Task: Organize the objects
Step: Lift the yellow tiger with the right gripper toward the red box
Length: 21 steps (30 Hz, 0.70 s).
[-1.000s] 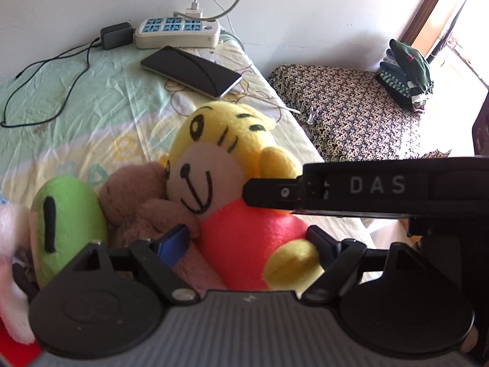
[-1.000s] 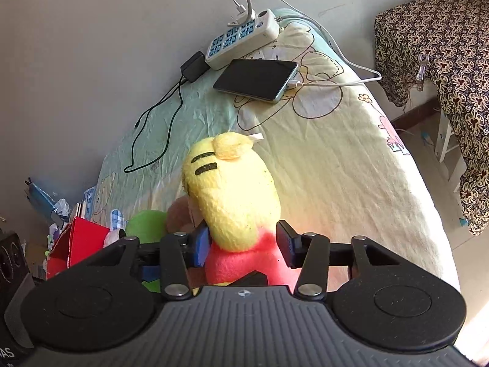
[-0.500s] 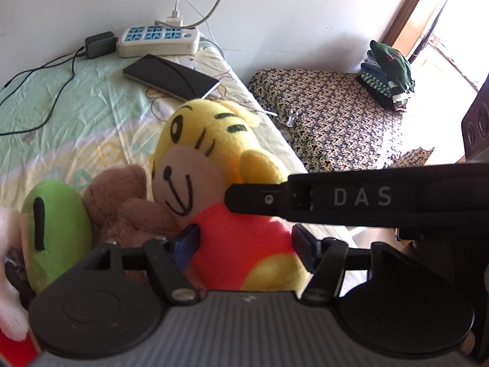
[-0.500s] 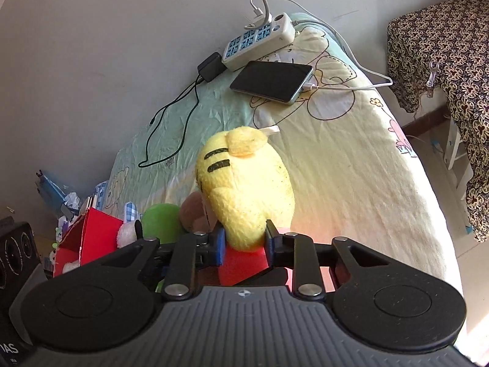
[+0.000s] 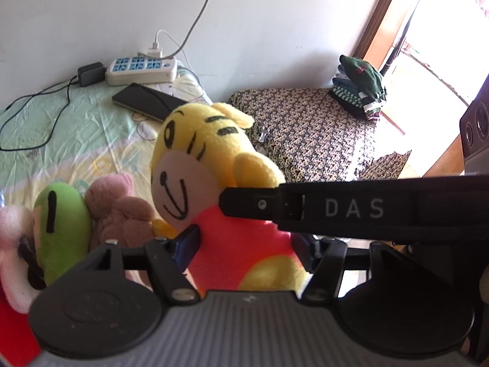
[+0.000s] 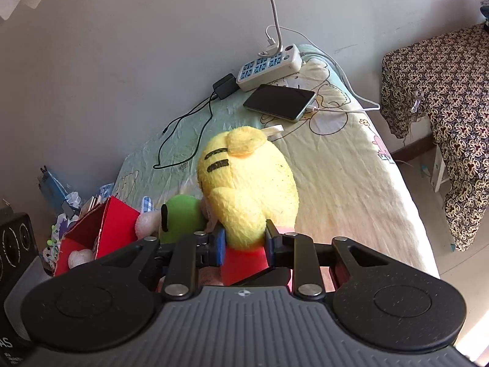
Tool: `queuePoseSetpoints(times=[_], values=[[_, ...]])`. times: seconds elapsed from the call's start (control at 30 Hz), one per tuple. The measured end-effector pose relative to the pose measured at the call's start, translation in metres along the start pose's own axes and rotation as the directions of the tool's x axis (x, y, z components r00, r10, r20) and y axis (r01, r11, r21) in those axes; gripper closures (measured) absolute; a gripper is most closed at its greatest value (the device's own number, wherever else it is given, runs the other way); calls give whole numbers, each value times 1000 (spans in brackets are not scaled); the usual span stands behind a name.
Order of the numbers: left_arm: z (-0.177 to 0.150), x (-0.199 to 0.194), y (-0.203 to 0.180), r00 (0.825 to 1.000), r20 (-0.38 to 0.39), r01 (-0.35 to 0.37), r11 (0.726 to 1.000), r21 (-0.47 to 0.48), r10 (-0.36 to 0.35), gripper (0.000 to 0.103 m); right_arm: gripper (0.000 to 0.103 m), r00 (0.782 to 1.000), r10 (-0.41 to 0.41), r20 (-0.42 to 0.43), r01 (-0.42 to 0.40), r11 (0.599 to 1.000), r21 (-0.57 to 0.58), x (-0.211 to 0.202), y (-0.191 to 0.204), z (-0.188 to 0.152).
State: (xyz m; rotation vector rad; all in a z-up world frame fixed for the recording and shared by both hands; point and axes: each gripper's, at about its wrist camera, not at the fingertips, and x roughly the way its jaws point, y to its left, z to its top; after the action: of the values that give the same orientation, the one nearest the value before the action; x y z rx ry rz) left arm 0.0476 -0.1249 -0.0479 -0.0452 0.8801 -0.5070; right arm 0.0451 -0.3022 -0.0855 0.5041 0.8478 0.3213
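Observation:
A yellow plush tiger in a red shirt (image 5: 211, 165) is held up above the bed, also seen from behind in the right wrist view (image 6: 247, 189). My right gripper (image 6: 244, 244) is shut on its neck; one of its fingers (image 5: 253, 205) crosses the toy in the left wrist view. My left gripper (image 5: 244, 244) stands around the toy's red body with its jaws wide and not pressing. A green plush (image 5: 64, 220), a brown plush (image 5: 119, 211) and a white-pink plush (image 5: 15, 244) lie together at the left.
A red box (image 6: 97, 235) stands left of the plush pile. On the bed sheet (image 6: 336, 183) lie a power strip (image 6: 269, 67), a phone (image 6: 278, 102), a black adapter (image 6: 224, 85) and cables. A patterned table (image 5: 314, 131) with folded clothes (image 5: 360, 85) stands right.
My right gripper has closed on the tiger's neck and lifted it off the plush pile. The left gripper has moved in closer around its body.

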Motion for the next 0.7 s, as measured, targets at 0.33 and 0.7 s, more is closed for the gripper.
queuePoseSetpoints(times=[0.33, 0.7], values=[[-12, -65, 11, 989, 136, -54, 998, -17, 55, 40, 76, 996, 77, 50, -72, 994, -85, -20, 50, -8], [-38, -134, 64, 970, 210, -112, 992, -63, 123, 41, 76, 988, 142, 60, -132, 979, -158, -9, 127, -30]])
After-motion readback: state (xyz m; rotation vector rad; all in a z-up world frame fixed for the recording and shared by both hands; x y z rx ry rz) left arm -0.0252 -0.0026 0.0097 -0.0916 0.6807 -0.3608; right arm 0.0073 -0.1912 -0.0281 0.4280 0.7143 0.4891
